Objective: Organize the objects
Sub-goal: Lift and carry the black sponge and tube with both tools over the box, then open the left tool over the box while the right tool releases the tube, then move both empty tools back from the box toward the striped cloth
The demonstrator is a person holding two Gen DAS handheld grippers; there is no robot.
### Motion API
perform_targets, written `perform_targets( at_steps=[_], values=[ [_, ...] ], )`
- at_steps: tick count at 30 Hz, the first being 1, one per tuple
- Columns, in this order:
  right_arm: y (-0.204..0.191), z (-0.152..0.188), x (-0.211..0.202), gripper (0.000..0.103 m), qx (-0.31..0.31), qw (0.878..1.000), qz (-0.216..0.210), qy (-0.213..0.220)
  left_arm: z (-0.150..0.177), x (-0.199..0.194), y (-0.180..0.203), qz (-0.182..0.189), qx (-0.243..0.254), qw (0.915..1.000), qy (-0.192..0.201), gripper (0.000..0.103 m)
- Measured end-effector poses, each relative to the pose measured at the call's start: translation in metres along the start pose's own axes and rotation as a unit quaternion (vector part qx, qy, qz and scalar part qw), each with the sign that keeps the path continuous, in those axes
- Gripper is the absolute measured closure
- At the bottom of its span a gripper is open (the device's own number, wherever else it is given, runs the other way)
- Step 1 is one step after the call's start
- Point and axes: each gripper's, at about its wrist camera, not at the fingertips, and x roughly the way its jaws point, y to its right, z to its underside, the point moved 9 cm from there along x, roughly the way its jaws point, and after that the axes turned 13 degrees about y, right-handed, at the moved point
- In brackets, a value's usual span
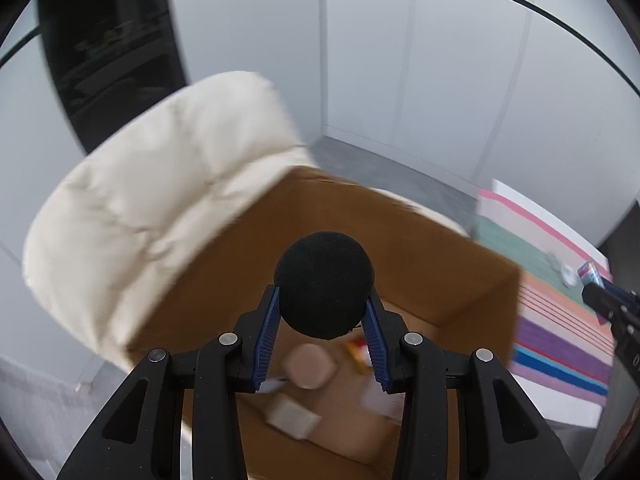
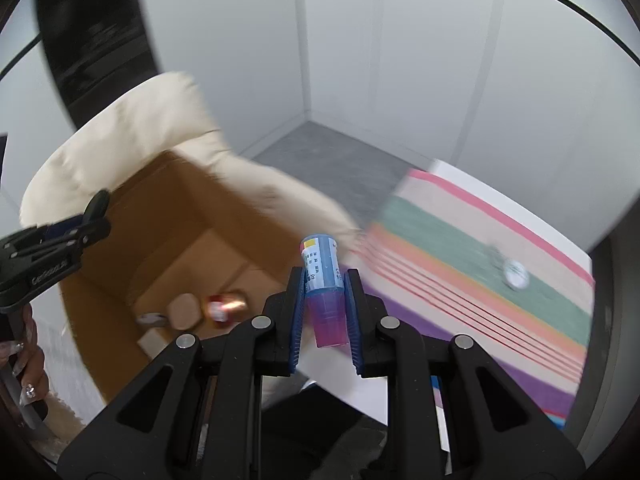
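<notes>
My left gripper (image 1: 323,300) is shut on a black foam ball (image 1: 323,284) and holds it above the open cardboard box (image 1: 420,248). My right gripper (image 2: 323,280) is shut on a small purple bottle with a blue label (image 2: 322,276), held over the gap between the box (image 2: 120,280) and the striped cloth (image 2: 480,256). Several small items lie on the box floor, among them a tan rounded block (image 1: 307,365), a beige block (image 1: 292,420) and a red-orange can (image 2: 226,305). The left gripper also shows at the left of the right wrist view (image 2: 96,216).
The box rests on a cream cushioned chair (image 1: 160,208). A white table (image 2: 520,208) with the striped cloth stands to the right, with a small shiny object (image 2: 514,270) on it. Grey walls and a grey carpet floor (image 2: 332,160) lie behind.
</notes>
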Motion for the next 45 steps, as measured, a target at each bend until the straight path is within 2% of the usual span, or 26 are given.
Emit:
perform_targets(
  at_steps=[3, 6, 11, 12, 14, 16, 17, 18, 21, 29, 35, 41, 45],
  values=[
    [-0.051, -0.001, 0.013, 0.083, -0.027, 0.999, -0.029, -0.003, 0.001, 0.003, -0.033, -0.020, -0.016, 0.9997, -0.003, 0.062],
    [-0.093, 0.004, 0.020, 0.083, -0.050, 0.997, -0.054, -0.007, 0.003, 0.008, -0.045, -0.019, -0.026, 0.9995, -0.008, 0.062],
    [-0.123, 0.016, 0.032, 0.083, -0.077, 0.995, -0.066, -0.020, 0.005, 0.016, -0.049, -0.014, -0.035, 0.9991, -0.018, 0.061],
    [-0.125, 0.017, 0.034, 0.083, -0.079, 0.995, -0.065, -0.022, 0.006, 0.017, -0.049, -0.013, -0.037, 0.9991, -0.019, 0.058],
    [-0.125, 0.017, 0.038, 0.082, -0.078, 0.995, -0.064, -0.024, 0.004, 0.018, -0.050, -0.019, -0.036, 0.9990, -0.016, 0.045],
    [-0.124, 0.016, 0.041, 0.049, -0.083, 0.995, -0.054, -0.023, 0.005, 0.020, -0.051, -0.027, -0.038, 0.9986, -0.024, 0.005],
    [-0.122, 0.016, 0.042, 0.009, -0.088, 0.995, -0.044, -0.024, 0.005, 0.021, -0.052, -0.029, -0.040, 0.9984, -0.026, 0.000],
    [-0.120, 0.014, 0.041, 0.000, -0.092, 0.995, -0.030, -0.018, 0.005, 0.021, -0.053, -0.028, -0.045, 0.9983, -0.025, 0.000],
    [-0.119, 0.007, 0.033, 0.000, -0.106, 0.994, -0.018, 0.006, 0.005, 0.021, -0.054, -0.017, -0.061, 0.9976, -0.029, 0.000],
    [-0.122, 0.010, 0.031, 0.000, -0.113, 0.993, -0.022, 0.001, 0.004, 0.016, -0.049, -0.020, -0.054, 0.9981, -0.021, 0.000],
    [-0.104, 0.011, 0.027, 0.000, -0.098, 0.995, -0.011, 0.002, 0.002, 0.016, -0.034, -0.010, -0.033, 0.9993, -0.012, 0.000],
    [-0.061, 0.012, 0.016, 0.000, -0.071, 0.997, 0.023, 0.006, -0.010, 0.020, 0.015, 0.037, -0.038, 0.9985, -0.012, 0.000],
    [-0.010, 0.020, 0.004, 0.000, -0.040, 0.998, 0.058, 0.002, -0.019, 0.019, 0.076, 0.076, -0.012, 0.9970, -0.010, 0.000]
  ],
)
